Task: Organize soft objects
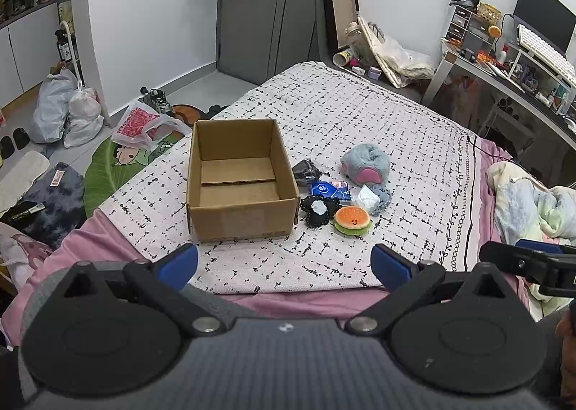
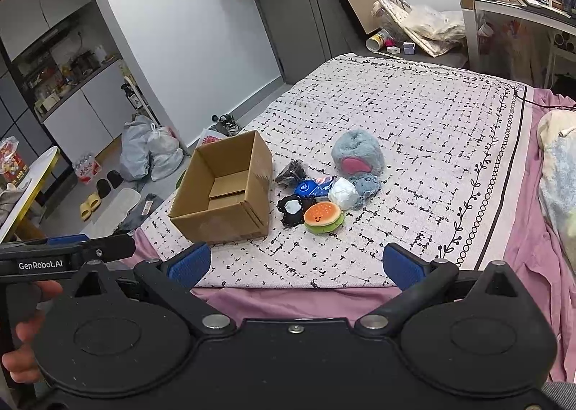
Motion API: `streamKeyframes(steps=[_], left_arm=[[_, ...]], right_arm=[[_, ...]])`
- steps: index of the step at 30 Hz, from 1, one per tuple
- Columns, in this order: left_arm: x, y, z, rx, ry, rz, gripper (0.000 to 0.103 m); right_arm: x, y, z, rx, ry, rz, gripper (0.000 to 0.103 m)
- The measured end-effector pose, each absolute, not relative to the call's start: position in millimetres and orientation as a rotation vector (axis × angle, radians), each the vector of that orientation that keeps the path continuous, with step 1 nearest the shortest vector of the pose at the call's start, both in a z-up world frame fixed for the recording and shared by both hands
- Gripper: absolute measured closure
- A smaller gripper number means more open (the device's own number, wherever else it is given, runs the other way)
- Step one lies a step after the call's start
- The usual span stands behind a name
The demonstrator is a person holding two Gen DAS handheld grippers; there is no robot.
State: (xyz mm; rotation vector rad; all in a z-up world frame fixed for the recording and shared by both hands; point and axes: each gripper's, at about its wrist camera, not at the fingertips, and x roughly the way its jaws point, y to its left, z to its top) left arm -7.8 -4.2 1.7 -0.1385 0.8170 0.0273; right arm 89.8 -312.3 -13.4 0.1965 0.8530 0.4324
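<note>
Left wrist view: the left gripper (image 1: 284, 262) gapes wide, holding nothing. Centre frame, the cardboard box (image 1: 241, 179) sits upright and empty, long axis running up-frame; the burger plush (image 1: 352, 219) lies flat to its right.

Right wrist view: the right gripper (image 2: 297, 262) is also wide and empty. The box (image 2: 225, 190) is left of centre, nothing inside; the grey plush (image 2: 356, 157) lies right of it.
</note>
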Motion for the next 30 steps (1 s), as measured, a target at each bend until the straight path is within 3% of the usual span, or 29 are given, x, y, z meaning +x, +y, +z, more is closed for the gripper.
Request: streamKeyframes(steps=[30], left_arm=[[19,-15,-13,-0.172,0.787,0.018,0.002]], right_arm=[[102,-317,-28,0.195,0.866,0.456,0.0]])
